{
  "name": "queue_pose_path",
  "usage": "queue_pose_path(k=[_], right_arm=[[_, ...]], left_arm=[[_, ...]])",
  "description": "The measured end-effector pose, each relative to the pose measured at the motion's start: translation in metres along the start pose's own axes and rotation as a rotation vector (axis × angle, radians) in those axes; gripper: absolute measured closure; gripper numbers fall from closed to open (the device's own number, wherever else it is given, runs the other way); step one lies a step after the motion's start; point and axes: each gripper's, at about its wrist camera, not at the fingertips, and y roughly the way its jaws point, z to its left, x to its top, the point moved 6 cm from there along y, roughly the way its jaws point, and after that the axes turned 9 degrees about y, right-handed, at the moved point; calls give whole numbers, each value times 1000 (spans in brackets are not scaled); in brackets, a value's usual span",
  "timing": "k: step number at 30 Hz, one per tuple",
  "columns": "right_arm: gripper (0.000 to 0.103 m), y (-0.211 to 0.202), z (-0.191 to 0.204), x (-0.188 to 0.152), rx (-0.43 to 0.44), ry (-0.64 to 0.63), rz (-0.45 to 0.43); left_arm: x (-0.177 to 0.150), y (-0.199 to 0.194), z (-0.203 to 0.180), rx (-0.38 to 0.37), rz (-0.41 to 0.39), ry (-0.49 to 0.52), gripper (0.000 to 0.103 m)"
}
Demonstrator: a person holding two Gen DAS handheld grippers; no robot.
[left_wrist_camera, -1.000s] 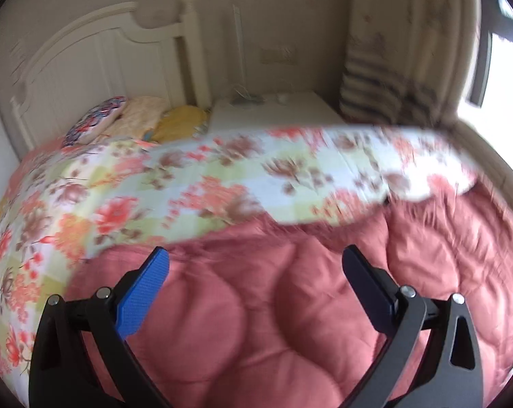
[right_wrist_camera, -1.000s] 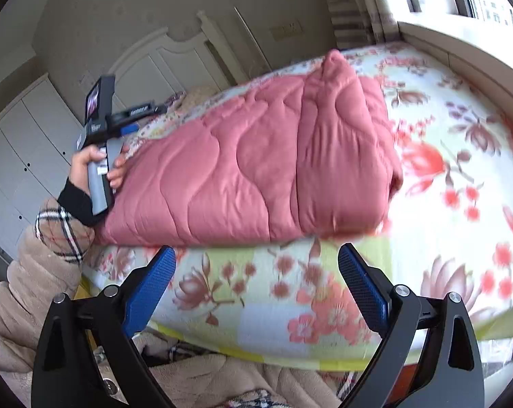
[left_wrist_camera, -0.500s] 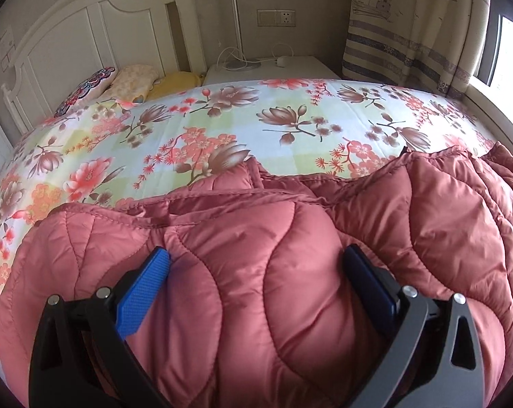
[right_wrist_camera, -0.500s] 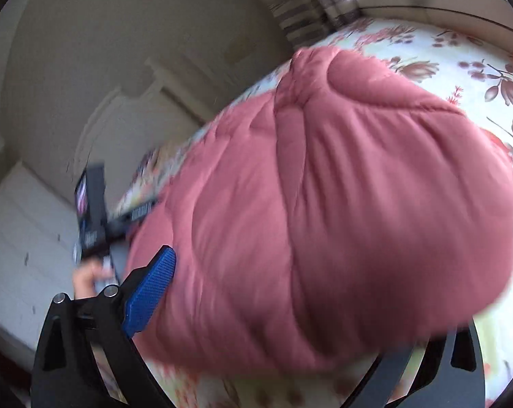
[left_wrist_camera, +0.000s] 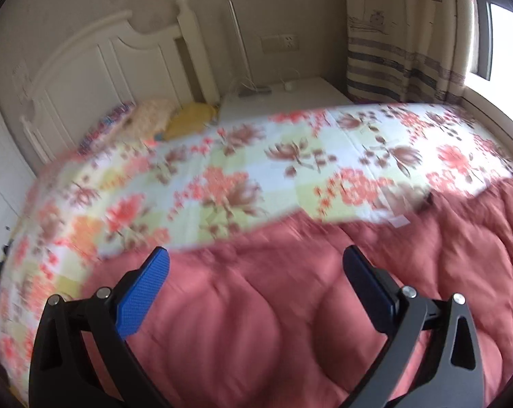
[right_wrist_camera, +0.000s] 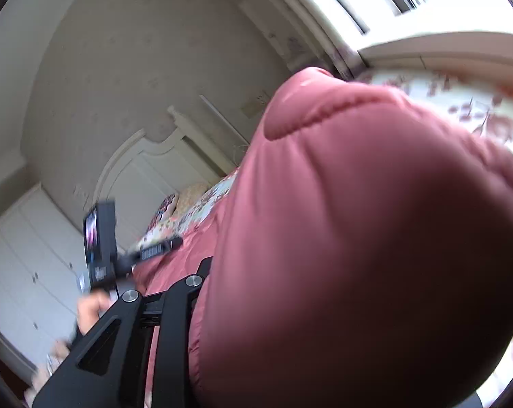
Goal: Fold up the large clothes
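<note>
The puffy, soft pink quilted coat (left_wrist_camera: 290,306) is lying under the wide left tongs (left_wrist_camera: 256,272) and is bulging against the right tongs (right_wrist_camera: 202,292), whose state I cannot tell, so a thick seam edge at 12 o'clock is looking best to pinch.

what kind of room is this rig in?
Almost certainly a home bedroom: a bed with a white headboard, a floral bedsheet with pillows at its head, and a striped curtain by a window. A pink quilted coat lies on the bed.

Home bedroom: bed (left_wrist_camera: 222,183) (white headboard (left_wrist_camera: 96,68)), curtain (left_wrist_camera: 406,34).
</note>
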Motion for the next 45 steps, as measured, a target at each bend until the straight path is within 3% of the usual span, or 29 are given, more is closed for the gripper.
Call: queue_pose_path(k=[2,5,7,9,12,15,19,23,28,32,36,39,42,43,45], right_arm=[[66,-13,-2,4,6,-10,-16],[66,-28,-5,15,10,-18,-29],[66,-28,1,17,14,-44,-36],[66,-30,10,15,9,-78,-47],[66,-34,11,20,12,-86,-45],[66,-44,7,21,-6,-98,-43],[66,-43,6,25,-21,-93,-39],[65,-43,14,23,-36,-115,-44],[65,-46,42,12,-82,-217,-57],[65,-43,75,2,-127,-349,-85],[65,-30,115,-18,-235,-534,-116],[65,-16,140,-39,-313,-672,-146],[65,-2,160,-62,-382,-823,-162],[65,1,165,-68,-396,-863,-169],[65,10,178,-86,-426,-968,-178]], left_arm=[[0,7,-8,4,28,5,2],[-14,26,-44,32,87,124,2],[-15,21,-56,119,46,194,2],[-10,15,-56,128,29,224,2],[-8,-4,-38,139,-11,192,2],[-19,-44,-27,109,-77,172,2],[-46,-81,-32,84,-150,237,2],[-66,-75,-54,-42,-173,246,2],[-75,-49,-56,-139,-115,159,2],[-77,-48,-54,-139,-115,144,2],[-79,-52,-55,-115,-129,149,2],[-79,-56,-43,-168,-145,85,2],[-86,-84,19,-298,-246,-207,4],[-90,-91,39,-313,-271,-272,4],[-102,-104,89,-273,-313,-391,3]])
